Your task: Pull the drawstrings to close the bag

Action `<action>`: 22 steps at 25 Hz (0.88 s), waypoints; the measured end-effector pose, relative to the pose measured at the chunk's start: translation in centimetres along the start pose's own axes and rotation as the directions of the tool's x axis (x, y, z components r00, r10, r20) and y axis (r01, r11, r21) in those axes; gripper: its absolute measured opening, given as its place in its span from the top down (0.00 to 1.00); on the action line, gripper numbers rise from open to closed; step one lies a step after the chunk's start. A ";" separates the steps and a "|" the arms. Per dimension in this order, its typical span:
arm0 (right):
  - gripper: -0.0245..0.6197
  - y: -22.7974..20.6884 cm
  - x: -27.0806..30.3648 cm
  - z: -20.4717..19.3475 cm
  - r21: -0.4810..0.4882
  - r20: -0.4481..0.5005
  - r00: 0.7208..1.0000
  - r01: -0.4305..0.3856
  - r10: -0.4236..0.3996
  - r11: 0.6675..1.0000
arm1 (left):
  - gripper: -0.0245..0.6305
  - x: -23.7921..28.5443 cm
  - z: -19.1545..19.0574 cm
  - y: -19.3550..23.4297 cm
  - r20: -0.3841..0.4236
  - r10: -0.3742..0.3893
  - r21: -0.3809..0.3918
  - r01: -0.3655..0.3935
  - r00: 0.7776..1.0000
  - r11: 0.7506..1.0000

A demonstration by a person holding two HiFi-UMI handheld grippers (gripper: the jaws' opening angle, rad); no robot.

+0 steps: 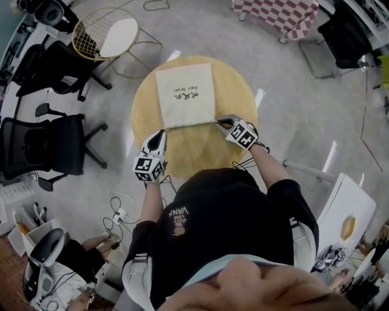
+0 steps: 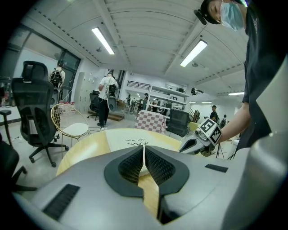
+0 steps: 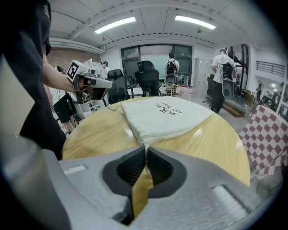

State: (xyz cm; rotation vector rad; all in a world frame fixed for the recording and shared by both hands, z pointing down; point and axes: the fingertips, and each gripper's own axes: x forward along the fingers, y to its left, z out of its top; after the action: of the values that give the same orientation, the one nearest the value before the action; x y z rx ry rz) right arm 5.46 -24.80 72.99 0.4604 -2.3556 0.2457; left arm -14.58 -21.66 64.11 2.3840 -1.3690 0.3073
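A cream drawstring bag point(image 1: 184, 91) with dark print lies flat on the round wooden table point(image 1: 200, 155). Its gathered mouth edge faces me. My left gripper point(image 1: 163, 131) is at the bag's near left corner. In the left gripper view the jaws point(image 2: 143, 152) are closed with a thin white drawstring pinched between the pads. My right gripper point(image 1: 220, 121) is at the near right corner. The right gripper view shows its jaws point(image 3: 145, 150) pressed together on the cord that runs out of the bag point(image 3: 166, 114). Each gripper shows in the other's view: the right gripper point(image 2: 198, 143) and the left gripper point(image 3: 96, 83).
Black office chairs point(image 1: 55, 146) stand left of the table, and a gold wire chair point(image 1: 106, 36) stands beyond it. A table with a checked cloth point(image 1: 276, 12) is at the far right. Cables lie on the floor point(image 1: 118, 215) by my feet. People stand far off in the room.
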 end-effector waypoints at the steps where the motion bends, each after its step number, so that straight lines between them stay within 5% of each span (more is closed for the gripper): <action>1: 0.95 0.0 0.0 0.1 0.008 0.003 1.000 0.000 0.000 1.000 | 0.96 0.0 -0.1 0.2 -0.005 0.001 -0.003 -0.001 1.000 1.000; 22: 0.95 -0.9 -2.7 -0.4 0.089 0.036 0.999 0.010 -0.014 0.996 | 0.95 2.3 -4.2 -0.2 -0.104 -0.014 -0.021 0.012 0.994 1.000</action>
State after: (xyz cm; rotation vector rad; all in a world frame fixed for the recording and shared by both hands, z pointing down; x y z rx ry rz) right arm 7.89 -24.86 71.48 0.5256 -2.3838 0.3403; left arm -13.22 -21.63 68.70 2.3250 -1.3029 0.4059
